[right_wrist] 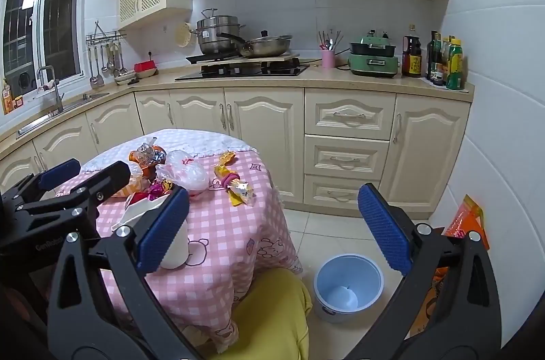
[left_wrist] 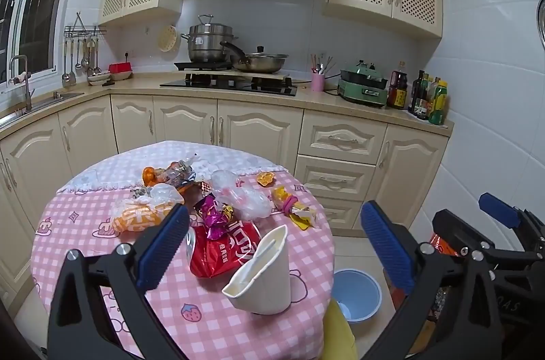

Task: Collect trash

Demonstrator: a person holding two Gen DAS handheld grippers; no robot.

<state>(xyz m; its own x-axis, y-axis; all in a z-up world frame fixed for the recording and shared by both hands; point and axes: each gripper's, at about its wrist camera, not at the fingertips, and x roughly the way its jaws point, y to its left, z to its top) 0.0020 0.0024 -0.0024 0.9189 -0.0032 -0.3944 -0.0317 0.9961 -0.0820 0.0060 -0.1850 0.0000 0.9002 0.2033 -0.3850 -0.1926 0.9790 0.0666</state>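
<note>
Since the trash pile (left_wrist: pixel 204 206) sits on the pink-check table (left_wrist: pixel 85 223) dead ahead of my L gripper (left_wrist: pixel 272 244), L is the nearer one. Both its jaws are spread wide, holding nothing. Crushed white paper cup (left_wrist: pixel 264 271) is closest, between the L fingers in frame, tipped w/ mouth up-left, long axis running roughly from near-right to far-left. Red snack bag (left_wrist: pixel 228 251) lies just behind it, touching; purple foil wrapper (left_wrist: pixel 216 220) on top of that.

R gripper (right_wrist: pixel 272 223) also spread wide, empty, hanging off the table's R edge over the floor. Blue bin (right_wrist: pixel 347 285) is on the floor right of the table, below R, looks empty. So my guess: L grabs, carries right to bin.

Hard to read:
- L's left finger (left_wrist: pixel 163 244) covers part of the orange bag (left_wrist: pixel 136 220) and a can-like end by the red bag, can't confirm.
- Cup base cut by table edge/yellow fabric (left_wrist: pixel 337 326).
- Clear plastic bags (left_wrist: pixel 245 199) blur together, count unclear.
- Gold wrapper w/ pink band (left_wrist: pixel 293 206) well apart to the R.
</note>
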